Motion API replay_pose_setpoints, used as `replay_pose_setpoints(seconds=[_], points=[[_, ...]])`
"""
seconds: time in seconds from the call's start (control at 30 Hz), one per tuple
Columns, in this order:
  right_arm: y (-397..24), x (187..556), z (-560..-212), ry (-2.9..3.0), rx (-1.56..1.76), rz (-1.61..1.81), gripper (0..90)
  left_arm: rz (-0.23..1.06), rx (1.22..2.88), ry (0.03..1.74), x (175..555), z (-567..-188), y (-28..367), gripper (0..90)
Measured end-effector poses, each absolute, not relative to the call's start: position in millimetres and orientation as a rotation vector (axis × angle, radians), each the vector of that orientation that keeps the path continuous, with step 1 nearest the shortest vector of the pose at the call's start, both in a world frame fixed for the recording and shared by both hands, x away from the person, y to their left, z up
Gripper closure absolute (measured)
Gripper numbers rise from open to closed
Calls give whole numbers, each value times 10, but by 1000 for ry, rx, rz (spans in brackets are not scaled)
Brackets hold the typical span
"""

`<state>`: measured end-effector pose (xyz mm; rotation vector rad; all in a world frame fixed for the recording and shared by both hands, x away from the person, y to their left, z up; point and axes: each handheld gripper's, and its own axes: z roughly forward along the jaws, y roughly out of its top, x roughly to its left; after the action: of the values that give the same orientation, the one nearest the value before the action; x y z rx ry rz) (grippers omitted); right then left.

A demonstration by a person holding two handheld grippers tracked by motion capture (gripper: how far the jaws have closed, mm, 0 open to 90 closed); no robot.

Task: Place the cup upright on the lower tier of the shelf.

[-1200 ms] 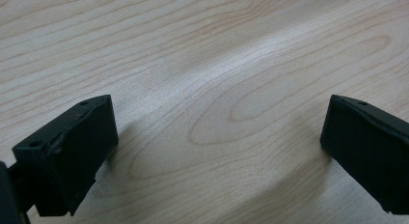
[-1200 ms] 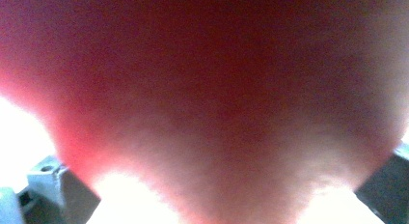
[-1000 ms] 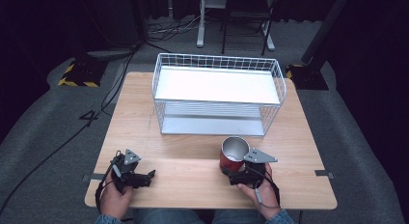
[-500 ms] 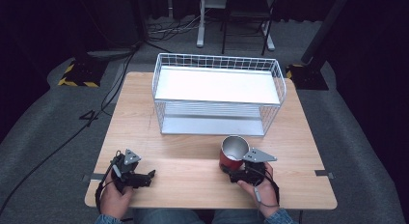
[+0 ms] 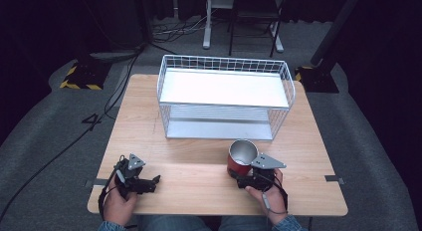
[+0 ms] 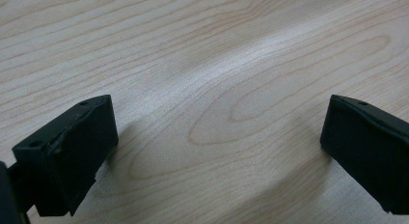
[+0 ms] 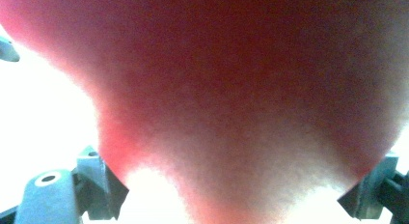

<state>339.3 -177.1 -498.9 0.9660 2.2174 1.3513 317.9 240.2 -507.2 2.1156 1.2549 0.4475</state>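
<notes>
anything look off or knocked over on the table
Nothing stands out. The red cup stands upright in front of the wire rack, with the right gripper at its base. The left gripper rests open on bare wood.

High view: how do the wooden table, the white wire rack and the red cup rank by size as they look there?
1. Wooden table, by far the largest.
2. White wire rack, covering much of the table's far half.
3. Red cup, smallest, right in front of the right tongs.
</notes>
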Motion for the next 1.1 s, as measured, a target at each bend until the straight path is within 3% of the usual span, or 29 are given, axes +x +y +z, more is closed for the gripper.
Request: replay_pose_setpoints(seconds=[0.5,1.1], points=[[-1718,3520,-4718,2196,947,1364,165,447,2115,1255,3179,-5072,2402,0],[-1468,4012,-4554,2213,961,1338,165,447,2115,1252,3160,-5073,2393,0]])
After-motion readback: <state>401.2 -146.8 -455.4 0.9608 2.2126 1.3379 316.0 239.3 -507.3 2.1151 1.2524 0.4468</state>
